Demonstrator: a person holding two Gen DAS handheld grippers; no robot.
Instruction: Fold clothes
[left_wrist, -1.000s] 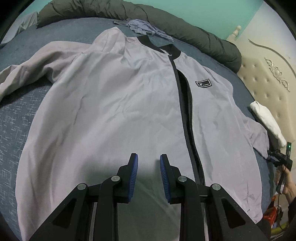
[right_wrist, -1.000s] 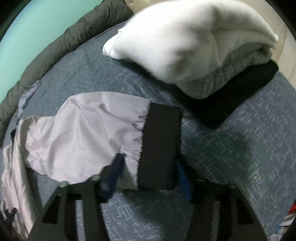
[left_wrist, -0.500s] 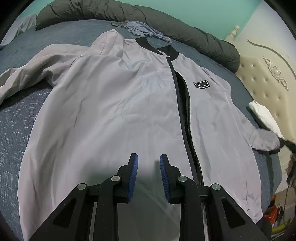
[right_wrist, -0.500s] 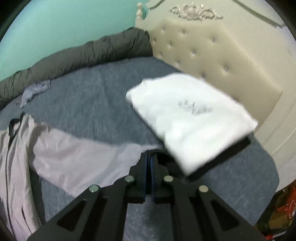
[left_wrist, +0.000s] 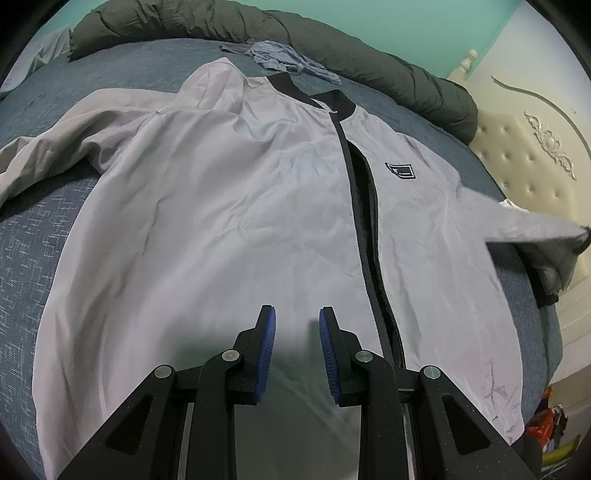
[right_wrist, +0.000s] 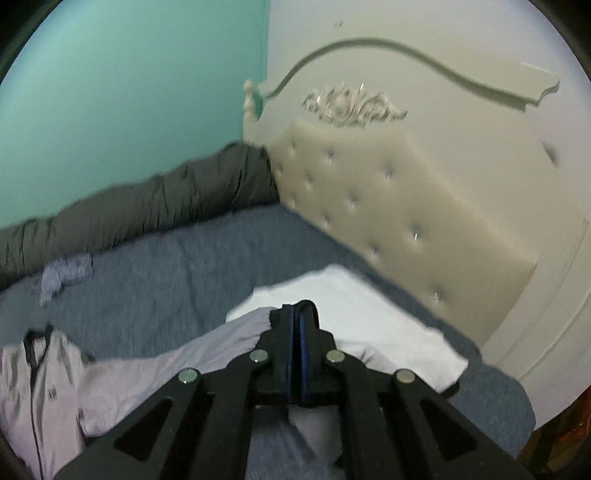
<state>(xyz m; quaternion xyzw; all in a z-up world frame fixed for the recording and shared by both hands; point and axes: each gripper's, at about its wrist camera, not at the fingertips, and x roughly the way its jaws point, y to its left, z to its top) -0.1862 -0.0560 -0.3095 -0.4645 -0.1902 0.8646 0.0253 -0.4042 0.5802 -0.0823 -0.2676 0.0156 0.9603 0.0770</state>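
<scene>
My right tool (right_wrist: 295, 314) clamped on jacket (left_wrist: 229, 206) cuff (right_wrist: 275, 318) (sleeve lifted) | left tool (left_wrist: 297, 325) part-open, empty | fabric light, limp, slippery: grip ribbed cuff

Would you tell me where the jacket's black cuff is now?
In the right wrist view, the cuff sits clamped in the right tool, above the folded white garment.

You're looking at a teal wall (right_wrist: 129, 92) behind a bed with a blue-grey cover (right_wrist: 166, 266), a dark rolled duvet (left_wrist: 332, 48) along its far edge, and a cream tufted headboard (right_wrist: 388, 206) with carved ornament.
</scene>
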